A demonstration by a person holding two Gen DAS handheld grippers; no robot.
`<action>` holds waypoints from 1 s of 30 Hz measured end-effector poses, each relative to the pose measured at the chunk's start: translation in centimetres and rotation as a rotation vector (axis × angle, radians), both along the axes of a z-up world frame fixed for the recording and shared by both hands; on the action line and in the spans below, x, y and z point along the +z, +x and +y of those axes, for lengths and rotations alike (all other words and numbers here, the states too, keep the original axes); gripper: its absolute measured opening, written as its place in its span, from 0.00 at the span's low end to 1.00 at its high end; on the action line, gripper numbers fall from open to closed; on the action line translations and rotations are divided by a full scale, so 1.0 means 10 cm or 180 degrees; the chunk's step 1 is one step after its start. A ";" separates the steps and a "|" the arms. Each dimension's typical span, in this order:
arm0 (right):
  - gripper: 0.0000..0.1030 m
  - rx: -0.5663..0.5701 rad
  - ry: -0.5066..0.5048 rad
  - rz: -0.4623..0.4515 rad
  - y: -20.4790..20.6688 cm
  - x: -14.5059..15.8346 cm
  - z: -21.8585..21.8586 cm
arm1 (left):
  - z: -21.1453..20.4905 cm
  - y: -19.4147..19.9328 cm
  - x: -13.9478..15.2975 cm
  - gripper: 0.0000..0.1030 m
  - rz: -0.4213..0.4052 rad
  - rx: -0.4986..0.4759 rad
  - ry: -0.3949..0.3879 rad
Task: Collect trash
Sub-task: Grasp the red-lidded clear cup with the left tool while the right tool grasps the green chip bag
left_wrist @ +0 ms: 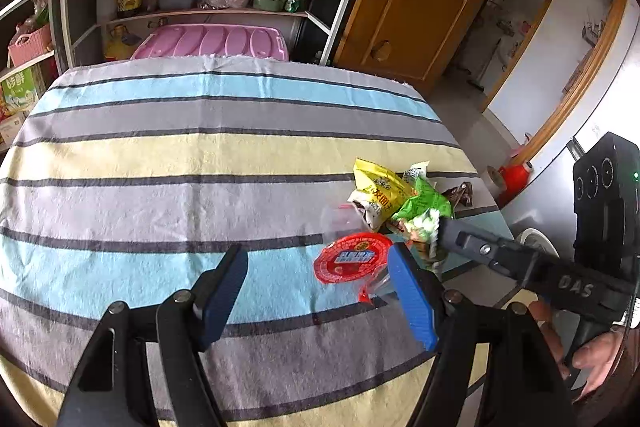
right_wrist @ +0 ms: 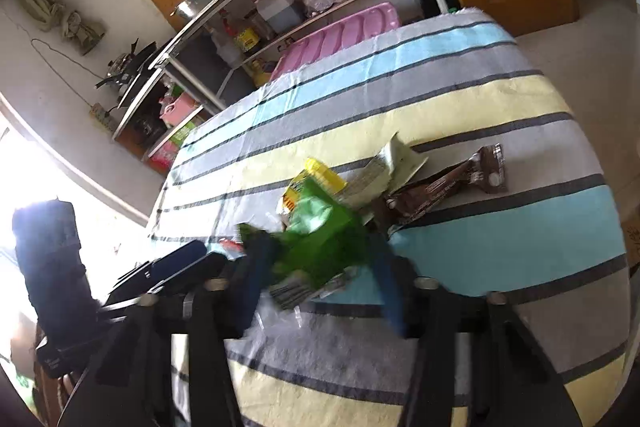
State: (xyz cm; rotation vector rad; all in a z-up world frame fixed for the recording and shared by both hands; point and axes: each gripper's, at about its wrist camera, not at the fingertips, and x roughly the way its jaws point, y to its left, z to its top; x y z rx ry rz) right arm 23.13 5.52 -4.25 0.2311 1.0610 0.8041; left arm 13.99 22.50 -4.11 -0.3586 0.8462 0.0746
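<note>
Trash lies in a heap on the striped tablecloth [left_wrist: 160, 155]: a yellow packet [left_wrist: 380, 187] [right_wrist: 316, 179], a green wrapper [left_wrist: 424, 205] [right_wrist: 320, 239], a brown wrapper [left_wrist: 460, 193] [right_wrist: 452, 179] and a pale paper wrapper [right_wrist: 394, 163]. My right gripper [right_wrist: 320, 263] [left_wrist: 440, 231] has its blue fingers pressed on both sides of the crumpled green wrapper. A clear cup [left_wrist: 340, 221] with a red foil lid [left_wrist: 352, 259] lies by the heap. My left gripper [left_wrist: 320, 291] is open just above the cloth, and the lid is next to its right finger [left_wrist: 412, 299].
A metal rack [left_wrist: 208, 3] with bottles, jugs and pots stands beyond the table's far edge, with a pink plastic lid [left_wrist: 212, 41] in front of it. A wooden door [left_wrist: 420, 7] is at the right. The table's right edge drops to the floor, where a red object [left_wrist: 514, 177] sits.
</note>
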 end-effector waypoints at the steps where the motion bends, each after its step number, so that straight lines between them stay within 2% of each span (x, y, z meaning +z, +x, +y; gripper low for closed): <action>1: 0.30 0.0008 -0.0009 -0.0005 0.00 -0.01 0.01 | 0.00 0.00 0.00 0.72 -0.0001 0.0016 -0.0002; 7: 0.11 -0.0007 -0.0061 -0.0032 0.01 -0.02 -0.02 | -0.01 0.03 0.02 0.72 0.0000 -0.0004 -0.0010; 10: 0.08 -0.0035 -0.0153 -0.0148 -0.01 0.01 -0.04 | -0.03 0.05 0.02 0.72 -0.0007 -0.0022 -0.0006; 19: 0.06 -0.0152 -0.0230 -0.0326 -0.08 0.10 -0.18 | -0.04 0.13 0.00 0.72 -0.0038 -0.0005 -0.0090; 22: 0.06 -0.0210 -0.0302 -0.0407 -0.11 0.14 -0.20 | -0.02 0.18 -0.05 0.72 0.0055 0.0045 -0.0205; 25: 0.06 -0.0231 -0.0262 -0.0394 -0.10 0.14 -0.26 | -0.07 0.17 -0.03 0.72 -0.0055 -0.0037 -0.0338; 27: 0.06 -0.0253 -0.0292 -0.0419 -0.11 0.15 -0.27 | -0.10 0.19 -0.04 0.72 -0.0016 -0.0032 -0.0264; 30: 0.06 -0.0240 -0.0267 -0.0419 -0.13 0.15 -0.27 | -0.03 0.19 -0.05 0.72 -0.0031 0.0090 -0.0321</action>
